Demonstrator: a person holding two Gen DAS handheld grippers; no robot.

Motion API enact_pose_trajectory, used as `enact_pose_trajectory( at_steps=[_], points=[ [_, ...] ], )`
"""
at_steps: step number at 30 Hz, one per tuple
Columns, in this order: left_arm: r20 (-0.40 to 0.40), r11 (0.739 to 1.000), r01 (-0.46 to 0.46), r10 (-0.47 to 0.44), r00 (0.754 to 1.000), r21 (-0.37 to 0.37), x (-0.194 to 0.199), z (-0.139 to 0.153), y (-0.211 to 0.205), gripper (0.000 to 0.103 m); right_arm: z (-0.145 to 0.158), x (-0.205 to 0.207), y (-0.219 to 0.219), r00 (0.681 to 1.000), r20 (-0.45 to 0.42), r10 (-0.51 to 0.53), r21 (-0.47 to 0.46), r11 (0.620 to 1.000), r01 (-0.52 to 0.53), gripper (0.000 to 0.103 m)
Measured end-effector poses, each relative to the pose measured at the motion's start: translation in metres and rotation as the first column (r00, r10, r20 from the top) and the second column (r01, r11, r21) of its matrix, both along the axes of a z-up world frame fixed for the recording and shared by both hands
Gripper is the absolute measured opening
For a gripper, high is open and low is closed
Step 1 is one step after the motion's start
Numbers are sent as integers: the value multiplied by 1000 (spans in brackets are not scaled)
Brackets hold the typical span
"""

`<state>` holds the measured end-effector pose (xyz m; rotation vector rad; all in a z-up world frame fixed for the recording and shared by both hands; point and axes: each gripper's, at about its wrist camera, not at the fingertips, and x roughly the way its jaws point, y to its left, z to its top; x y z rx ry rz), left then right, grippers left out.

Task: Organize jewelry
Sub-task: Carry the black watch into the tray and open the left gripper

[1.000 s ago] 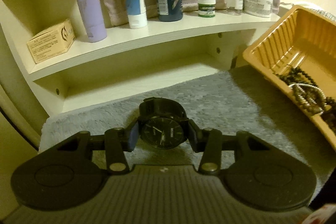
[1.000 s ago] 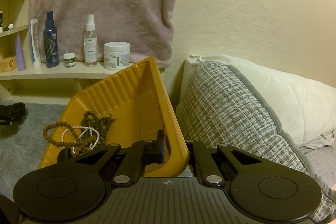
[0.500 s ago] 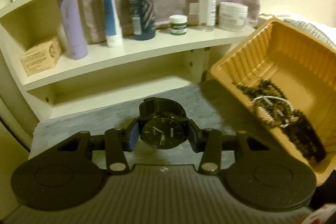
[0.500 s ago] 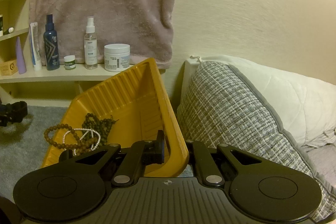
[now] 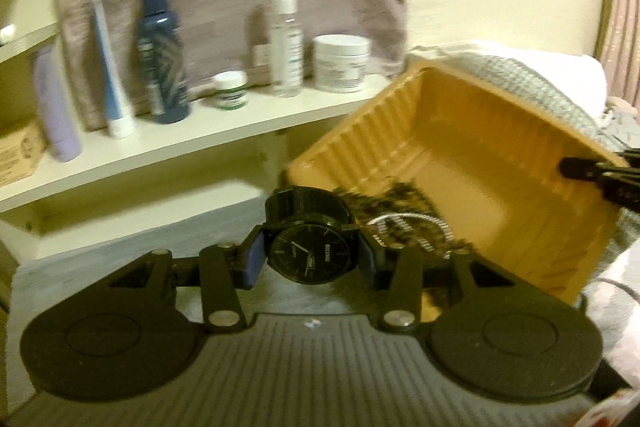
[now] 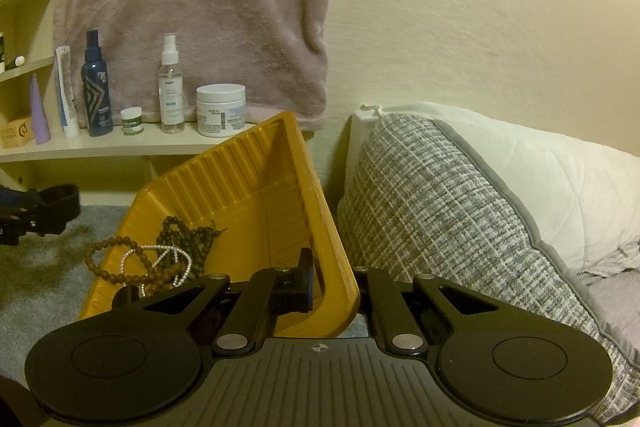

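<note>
We saw the left claw clamped on a round black-faced wristwatch while the right claw pinched the ribbed yellow plastic tray wall, tilting its beaded bracelets.

tray: mustard yellow, ribbed
watch: black
towel: dusty pink
cushion: grey-and-white weave
rug: grey

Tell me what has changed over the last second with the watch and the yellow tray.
The left gripper, fingers clamped on the black watch throughout, has carried it toward the yellow tray; in the left wrist view the watch now overlaps the tray's near rim, in front of the bead bracelets. Nothing was let go. The right gripper stays shut on the tray's edge, holding it tilted, and the bracelets have not shifted.
</note>
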<state>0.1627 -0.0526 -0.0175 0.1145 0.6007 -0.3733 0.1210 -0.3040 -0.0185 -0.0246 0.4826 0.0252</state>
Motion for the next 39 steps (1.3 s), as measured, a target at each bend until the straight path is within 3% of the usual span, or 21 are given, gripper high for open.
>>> enact_pose_trajectory(
  at_steps=[16, 27, 33, 39],
  points=[
    [-23, 988, 150, -151, 988, -19, 1, -1, -64, 43, -4, 1, -5, 1000, -4, -6, 21, 1000, 6, 7],
    [-43, 984, 176, -176, 983, -2, 10, -6, -81, 43, -7, 2, -11, 1000, -12, -16, 52, 998, 16, 7],
    [-35, 981, 195, -195, 980, 8, 16, -5, -92, 38, -11, 3, -14, 999, -21, -26, 73, 997, 27, 7],
    [-6, 988, 156, -156, 988, -7, 13, 3, -77, 38, -19, 3, -19, 998, -41, -40, 91, 995, 44, 7]
  ],
)
